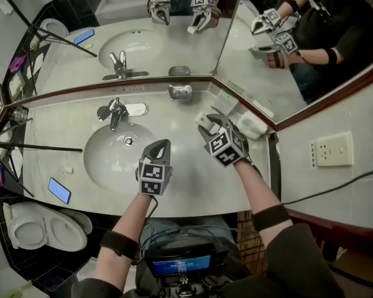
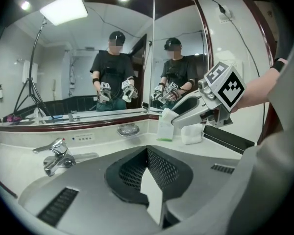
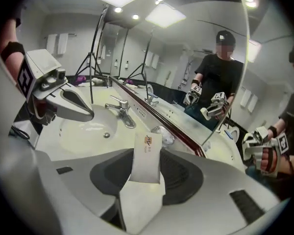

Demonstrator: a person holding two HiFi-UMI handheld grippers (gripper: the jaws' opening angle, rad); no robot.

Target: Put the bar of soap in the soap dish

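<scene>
Right gripper point(image 1: 209, 126) holds the soap point(image 3: 147, 156) upright, with the dish point(image 1: 180, 92) just beyond its tips. The left gripper point(image 1: 160, 146), closed and empty, is farther from the dish.

Pale stone counter point(image 1: 193, 188), 1 inset basin point(image 1: 105, 160). Faucet point(image 1: 115, 112) mounted behind basin. Metal soap dish point(image 1: 180, 92) at back edge, right of faucet. 1 folded white towel point(image 1: 253, 126) in right corner. 1 blue phone point(image 1: 59, 190) at front-left edge.
</scene>
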